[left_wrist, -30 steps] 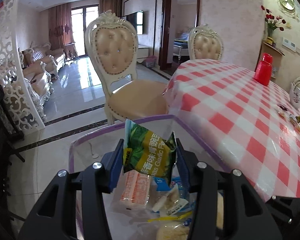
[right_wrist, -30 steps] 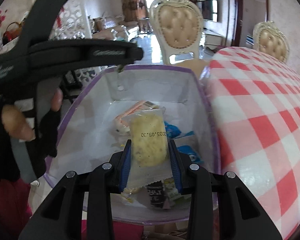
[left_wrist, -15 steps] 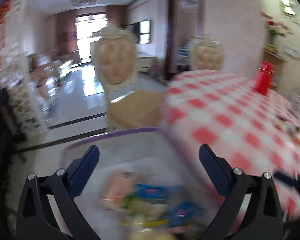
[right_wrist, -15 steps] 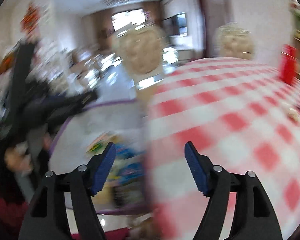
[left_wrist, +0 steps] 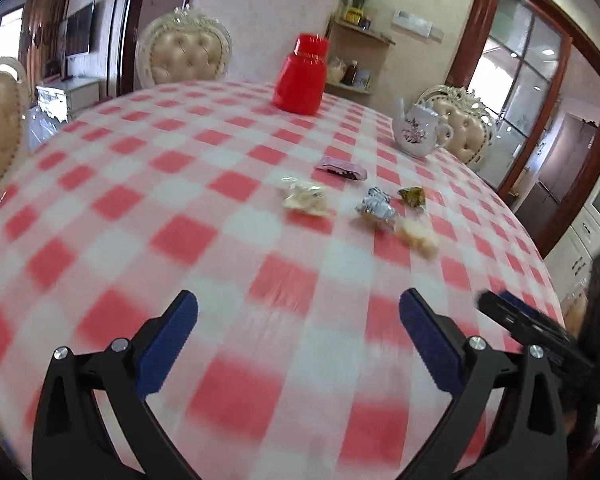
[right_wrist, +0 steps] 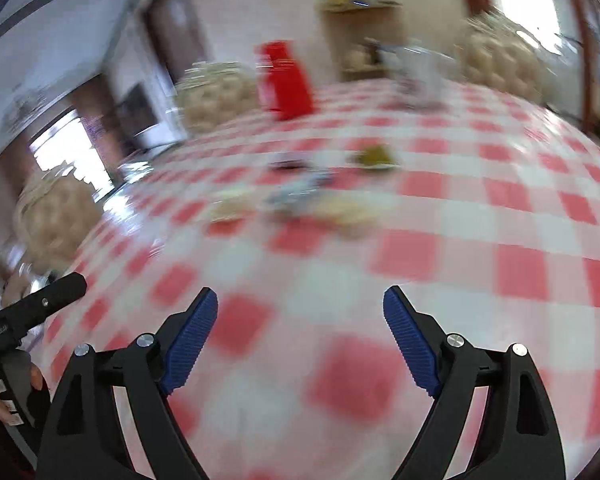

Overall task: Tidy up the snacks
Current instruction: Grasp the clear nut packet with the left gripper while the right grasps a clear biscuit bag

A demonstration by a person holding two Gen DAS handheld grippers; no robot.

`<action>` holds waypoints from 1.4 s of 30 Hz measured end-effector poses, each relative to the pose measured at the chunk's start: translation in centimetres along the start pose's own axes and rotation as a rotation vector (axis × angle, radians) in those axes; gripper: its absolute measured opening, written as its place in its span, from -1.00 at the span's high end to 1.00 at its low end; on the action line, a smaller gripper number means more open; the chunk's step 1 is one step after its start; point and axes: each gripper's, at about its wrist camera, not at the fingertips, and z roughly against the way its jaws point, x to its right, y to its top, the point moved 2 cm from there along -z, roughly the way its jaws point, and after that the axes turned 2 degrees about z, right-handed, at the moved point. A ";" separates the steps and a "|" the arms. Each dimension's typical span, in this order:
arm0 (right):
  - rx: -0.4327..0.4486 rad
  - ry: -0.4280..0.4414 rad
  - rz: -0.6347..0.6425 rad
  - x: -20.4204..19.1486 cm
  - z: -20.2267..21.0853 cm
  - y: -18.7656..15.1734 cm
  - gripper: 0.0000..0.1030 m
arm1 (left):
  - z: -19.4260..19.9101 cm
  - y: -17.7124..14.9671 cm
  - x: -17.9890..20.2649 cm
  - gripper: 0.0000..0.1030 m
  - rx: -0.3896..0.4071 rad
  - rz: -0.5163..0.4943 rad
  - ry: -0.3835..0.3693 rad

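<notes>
Several small snack packets lie on the red-checked table [left_wrist: 180, 184]: a pale one [left_wrist: 305, 199], a silver one [left_wrist: 375, 208], a green one [left_wrist: 413, 197], a dark pink one [left_wrist: 342, 169] and a pale one [left_wrist: 416, 236] nearest the right. My left gripper [left_wrist: 298, 322] is open and empty, above the table well short of them. My right gripper [right_wrist: 300, 316] is open and empty too; its view is blurred, with the packets [right_wrist: 300, 196] ahead. The storage bin is out of view.
A red jar [left_wrist: 301, 76] and a white teapot [left_wrist: 418, 130] stand at the table's far side. Cream chairs [left_wrist: 184, 54] ring the table. The right gripper's body [left_wrist: 540, 344] shows at the left view's right edge; the left one [right_wrist: 28, 312] at the right view's left.
Both grippers let go of their packets over the purple-rimmed bin, opened, and swung right to face the table and the loose snacks.
</notes>
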 end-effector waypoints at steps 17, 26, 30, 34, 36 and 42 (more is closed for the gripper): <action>-0.177 -0.041 0.344 2.3 -11.9 6.5 -0.69 | -16.5 8.2 1.3 -0.96 -0.015 0.097 -0.028; -0.253 0.008 0.442 0.7 -15.1 7.0 0.07 | -18.5 8.5 0.7 -0.96 -0.116 0.112 -0.048; -0.236 -0.009 0.453 0.4 -14.4 6.6 0.30 | -18.7 8.1 1.6 -0.96 -0.149 0.024 -0.004; -0.232 -0.035 0.427 0.7 -13.7 6.2 0.30 | -19.2 7.8 2.4 -0.96 -0.175 -0.047 0.051; -0.234 -0.032 0.407 0.9 -13.3 6.0 0.30 | -19.7 7.7 3.0 -0.96 -0.195 -0.095 0.097; -0.236 -0.026 0.392 1.1 -13.0 5.8 0.30 | -20.5 7.5 3.4 -0.90 -0.225 -0.193 0.168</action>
